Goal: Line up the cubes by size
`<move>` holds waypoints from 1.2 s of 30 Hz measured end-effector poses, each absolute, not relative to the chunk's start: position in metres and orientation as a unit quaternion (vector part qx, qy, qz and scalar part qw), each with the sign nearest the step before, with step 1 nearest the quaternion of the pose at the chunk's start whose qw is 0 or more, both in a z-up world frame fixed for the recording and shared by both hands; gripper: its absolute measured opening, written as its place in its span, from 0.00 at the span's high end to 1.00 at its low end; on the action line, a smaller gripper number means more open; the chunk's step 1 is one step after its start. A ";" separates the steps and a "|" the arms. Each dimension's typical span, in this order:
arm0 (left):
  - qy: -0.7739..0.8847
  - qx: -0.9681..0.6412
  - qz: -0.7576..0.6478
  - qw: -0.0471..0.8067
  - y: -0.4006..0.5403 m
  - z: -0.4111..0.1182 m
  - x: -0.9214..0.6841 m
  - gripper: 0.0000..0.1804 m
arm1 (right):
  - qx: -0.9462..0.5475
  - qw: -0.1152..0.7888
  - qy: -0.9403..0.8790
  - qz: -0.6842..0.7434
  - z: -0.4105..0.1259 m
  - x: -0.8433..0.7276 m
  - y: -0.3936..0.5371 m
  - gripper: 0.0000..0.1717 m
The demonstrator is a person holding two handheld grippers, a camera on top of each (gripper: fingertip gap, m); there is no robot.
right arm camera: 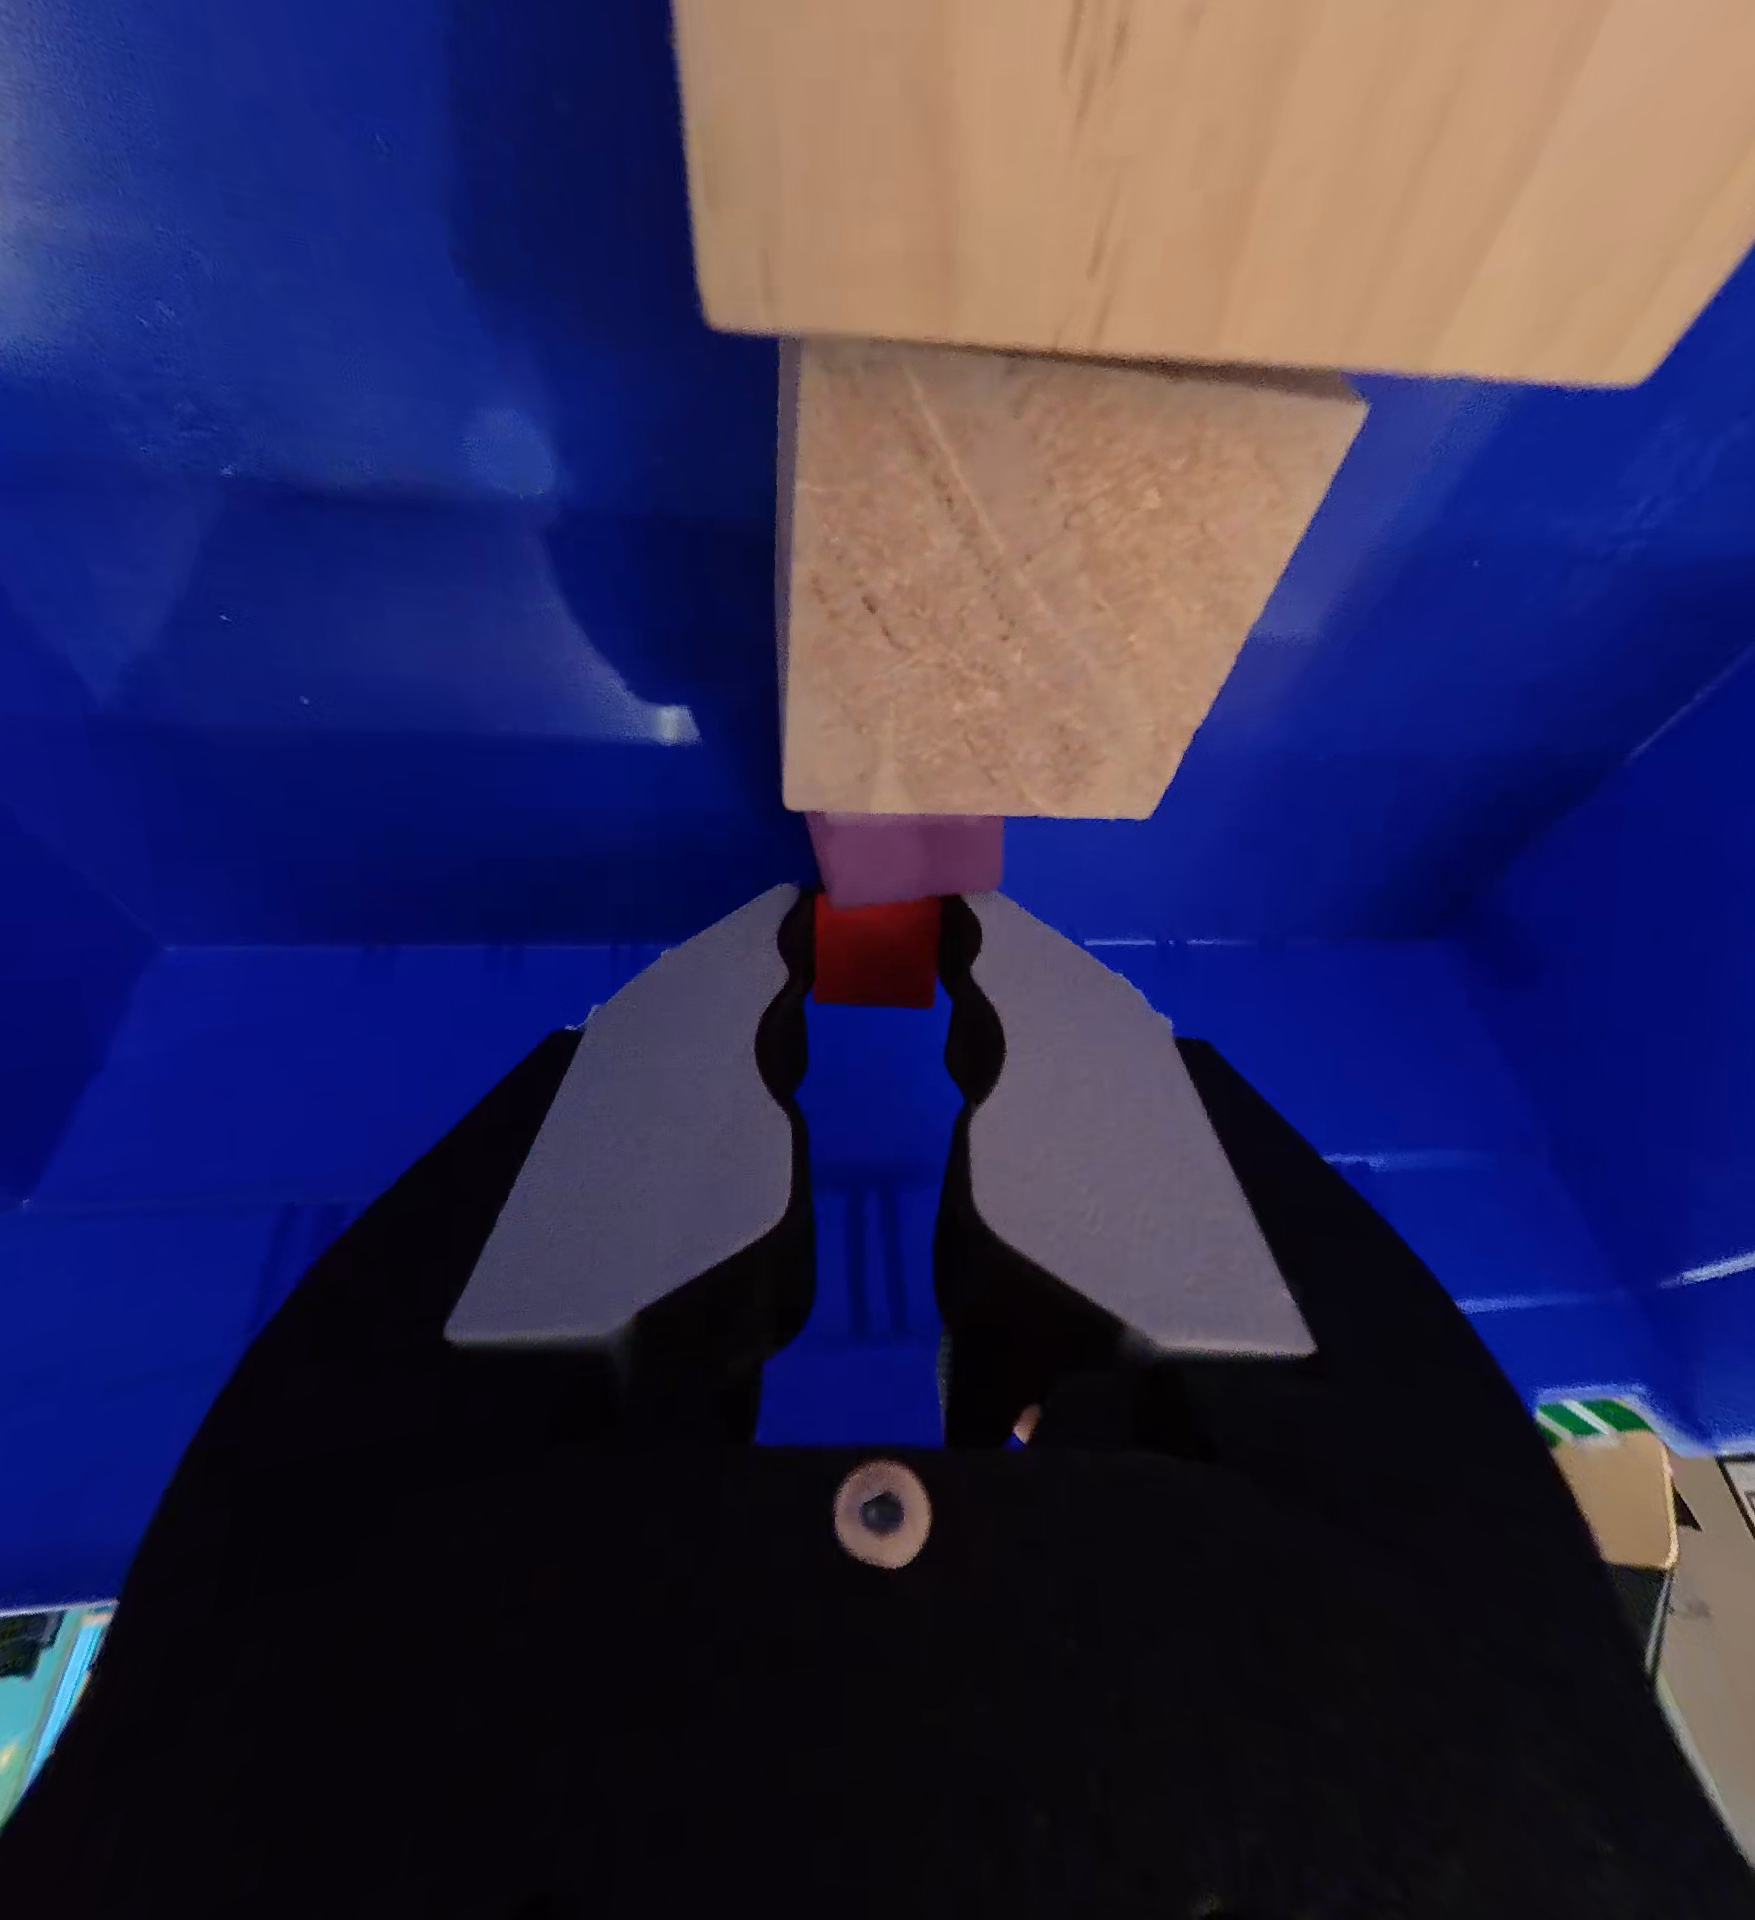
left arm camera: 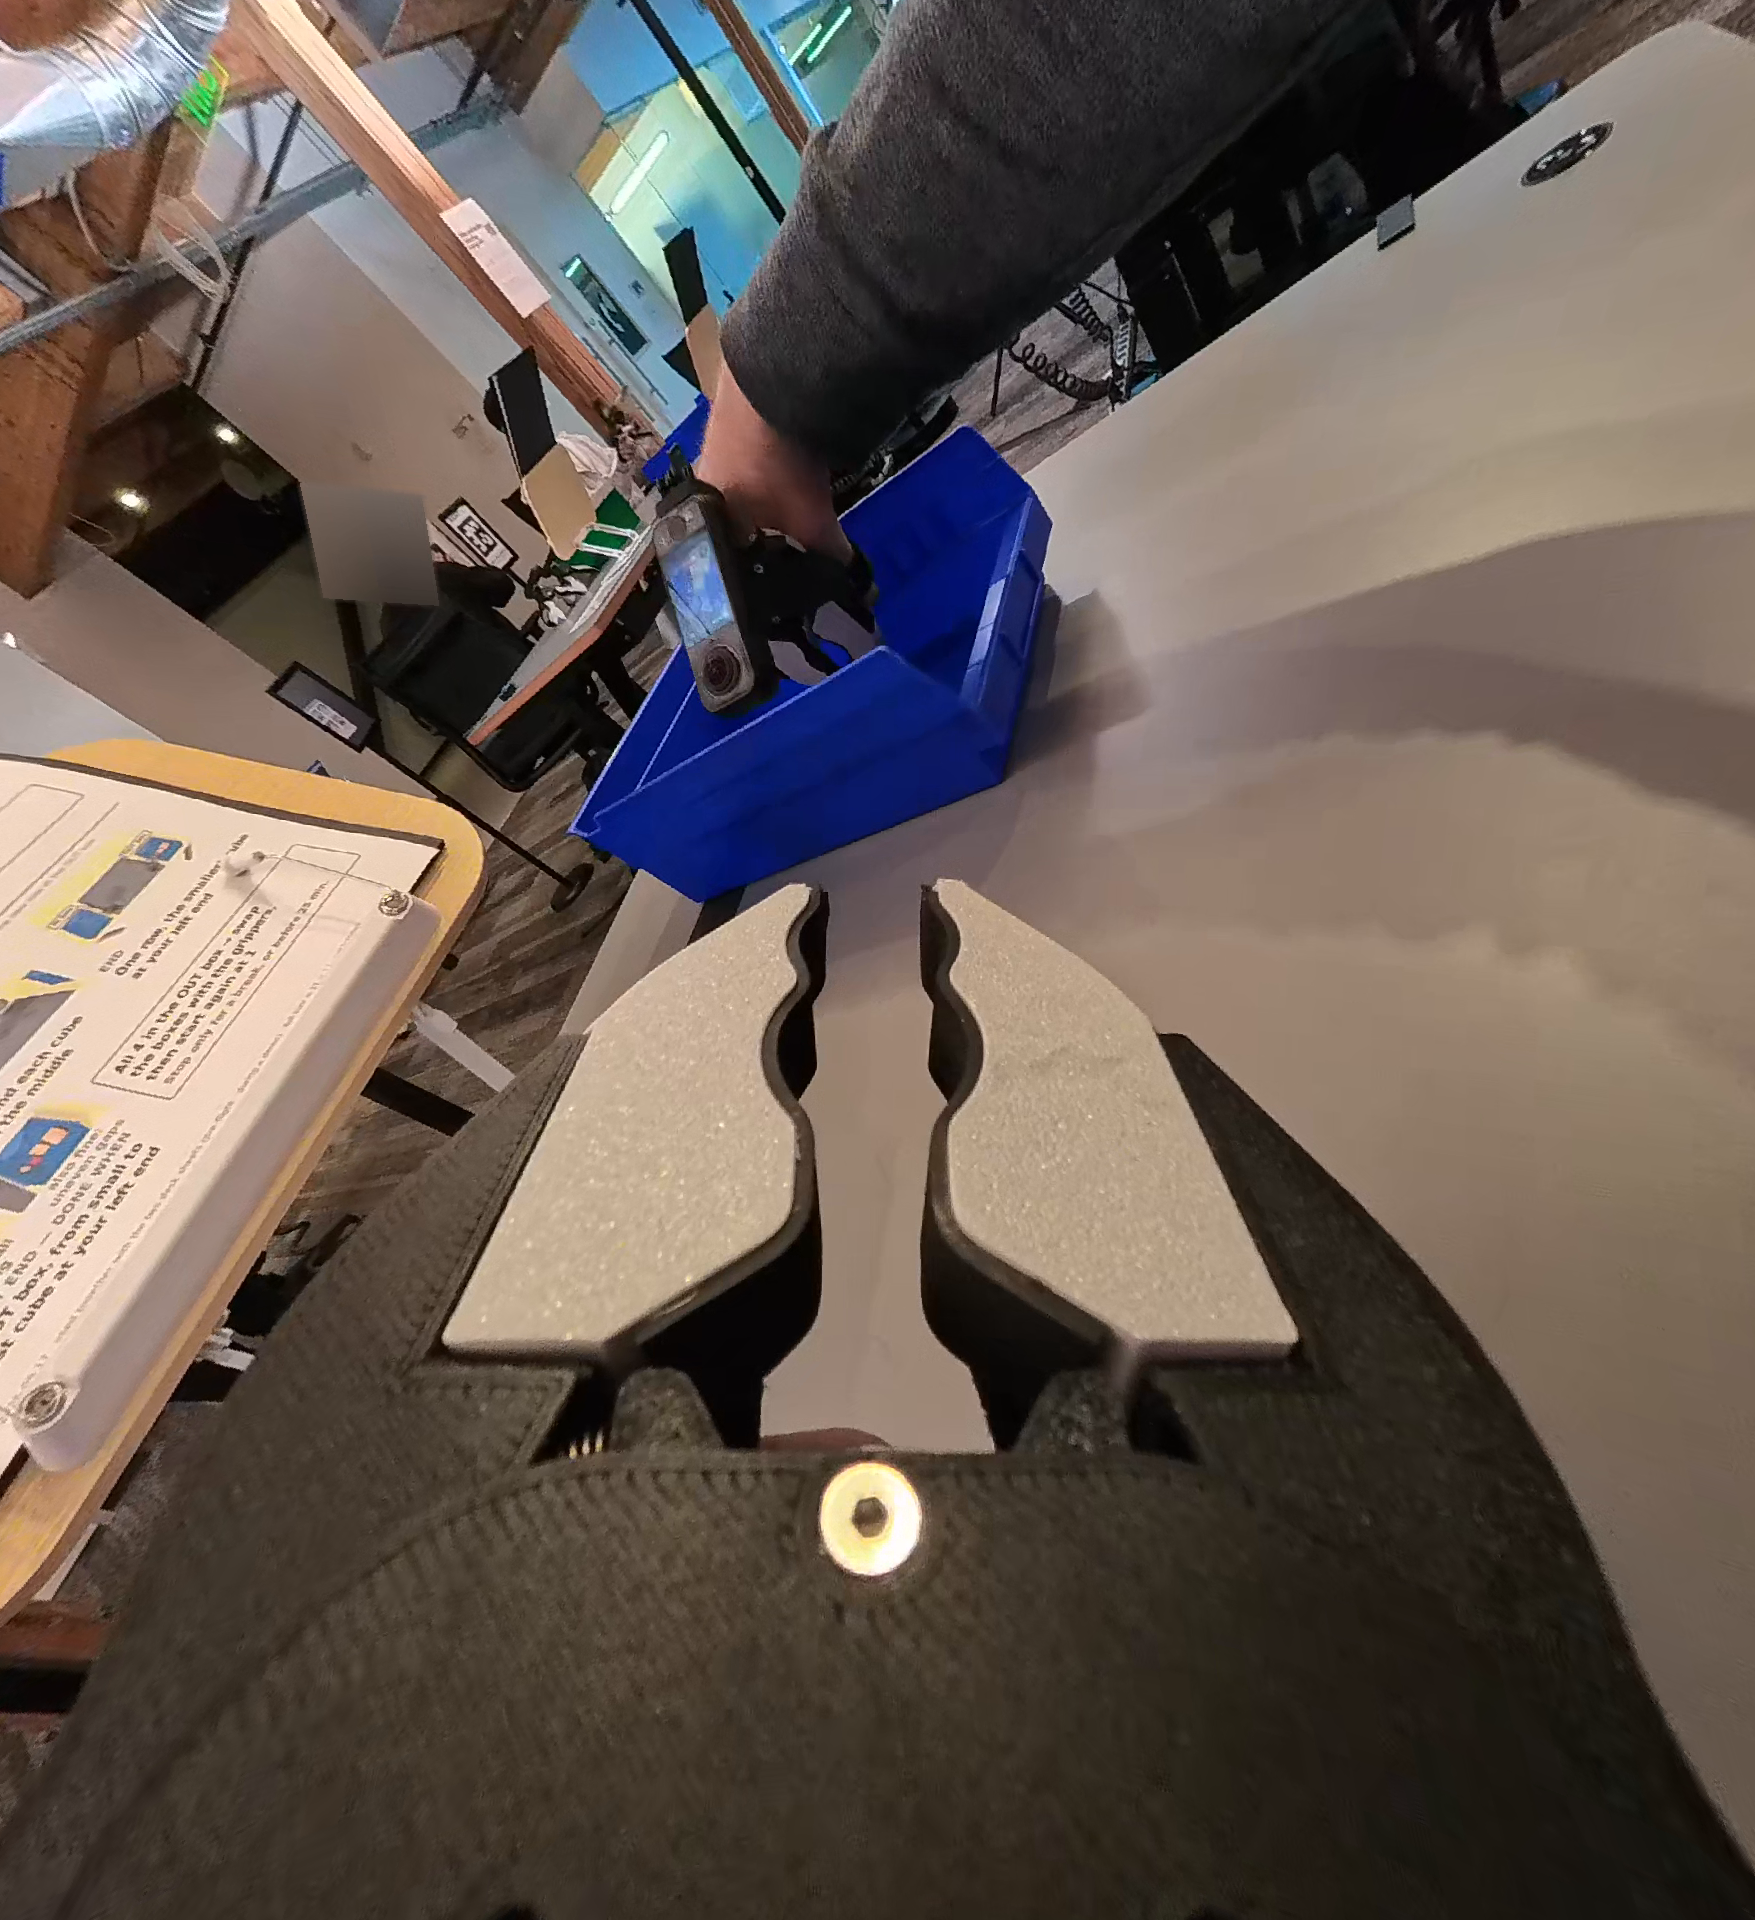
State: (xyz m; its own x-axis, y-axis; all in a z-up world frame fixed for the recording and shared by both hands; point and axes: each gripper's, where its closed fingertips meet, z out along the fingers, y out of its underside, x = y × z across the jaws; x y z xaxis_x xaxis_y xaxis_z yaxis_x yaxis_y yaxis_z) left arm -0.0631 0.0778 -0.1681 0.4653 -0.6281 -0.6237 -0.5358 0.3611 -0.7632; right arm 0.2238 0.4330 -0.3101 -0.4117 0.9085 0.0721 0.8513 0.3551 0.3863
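The cubes are seen inside a blue bin, set in a row running away from the right claw. A small red cube is clamped between the right claw's fingertips, with both pads pressed against its sides. Just beyond it a purple cube is touched, then a larger wooden cube, and a still larger wooden cube at the far end. In the left wrist view, the left claw is held over the grey table, its fingers slightly parted with nothing between them. The blue bin stands near the table's edge, with a hand reaching into it. A printed sheet lies on a side stand.
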 end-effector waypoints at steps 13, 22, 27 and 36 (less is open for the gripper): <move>0.511 -0.564 -0.033 0.648 0.079 -0.164 -0.068 0.91 | 0.547 0.073 0.813 0.188 -0.306 0.222 0.435 0.78; 0.498 -0.576 -0.036 0.648 0.087 -0.167 -0.074 0.89 | 0.574 -0.043 0.792 0.201 -0.227 0.207 0.421 0.77; 0.479 -0.597 -0.027 0.643 0.097 -0.175 -0.083 0.88 | 0.606 -0.163 0.758 0.179 -0.183 0.200 0.378 0.77; 0.410 -0.666 -0.012 0.623 0.111 -0.202 -0.106 0.82 | 0.645 -0.361 0.674 -0.009 -0.178 0.154 0.255 0.82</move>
